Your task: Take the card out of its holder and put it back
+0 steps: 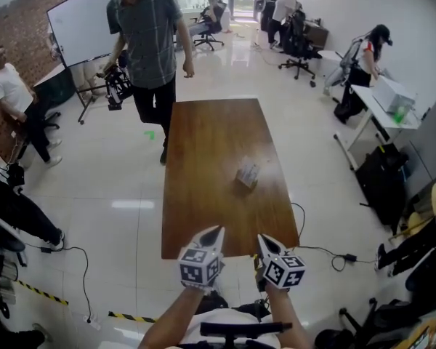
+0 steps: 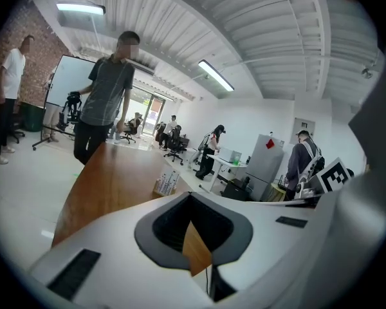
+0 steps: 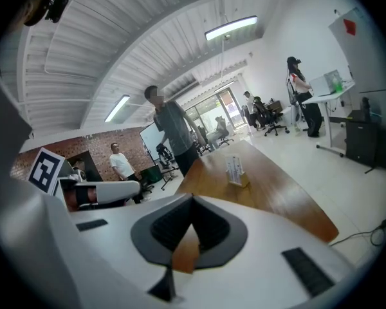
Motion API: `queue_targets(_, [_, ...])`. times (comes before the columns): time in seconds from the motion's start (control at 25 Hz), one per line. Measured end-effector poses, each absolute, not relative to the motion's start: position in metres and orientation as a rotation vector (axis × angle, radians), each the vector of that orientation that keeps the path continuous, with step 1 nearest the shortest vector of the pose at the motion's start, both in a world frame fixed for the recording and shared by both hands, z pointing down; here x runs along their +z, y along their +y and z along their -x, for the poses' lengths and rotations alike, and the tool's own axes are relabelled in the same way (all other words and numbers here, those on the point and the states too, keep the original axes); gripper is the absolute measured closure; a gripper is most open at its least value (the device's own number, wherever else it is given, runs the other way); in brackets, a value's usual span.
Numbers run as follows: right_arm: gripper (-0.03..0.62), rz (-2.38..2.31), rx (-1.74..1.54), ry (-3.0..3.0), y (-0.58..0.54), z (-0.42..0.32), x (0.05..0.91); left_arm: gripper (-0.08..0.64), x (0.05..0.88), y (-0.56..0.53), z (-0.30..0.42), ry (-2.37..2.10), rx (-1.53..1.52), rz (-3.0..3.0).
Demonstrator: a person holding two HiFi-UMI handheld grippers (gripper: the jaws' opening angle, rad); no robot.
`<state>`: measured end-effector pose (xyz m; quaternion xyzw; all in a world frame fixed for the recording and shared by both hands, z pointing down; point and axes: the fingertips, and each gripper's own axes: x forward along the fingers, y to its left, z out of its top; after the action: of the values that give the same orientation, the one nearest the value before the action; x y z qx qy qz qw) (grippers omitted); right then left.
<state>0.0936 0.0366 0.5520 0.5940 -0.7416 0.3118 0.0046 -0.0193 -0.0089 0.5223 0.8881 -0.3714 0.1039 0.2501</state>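
The card holder is a small stand with white cards upright in it, right of centre on the brown table. It also shows in the left gripper view as card holder and in the right gripper view as card holder. My left gripper and right gripper hover side by side over the table's near edge, well short of the holder. The left gripper has its jaws together with nothing held. The right gripper is shut and empty too.
A person stands at the table's far left corner with a gripper device in hand. A whiteboard stands behind. People sit at the left. A white desk, bags and floor cables are on the right.
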Motion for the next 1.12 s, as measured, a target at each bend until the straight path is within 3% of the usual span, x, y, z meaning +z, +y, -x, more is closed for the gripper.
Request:
queue_targets(0.64, [0.583, -1.895, 1.021, -2.293, -0.002, -0.1, 0.56, 0.566, 0.546, -0.05, 0.016, -0.987, 0.348, -2.397])
queue_targets(1.12, [0.583, -1.856, 0.988, -2.306, -0.085, -0.147, 0.559, 0.566, 0.553, -0.116, -0.016, -1.029, 0.357, -2.378])
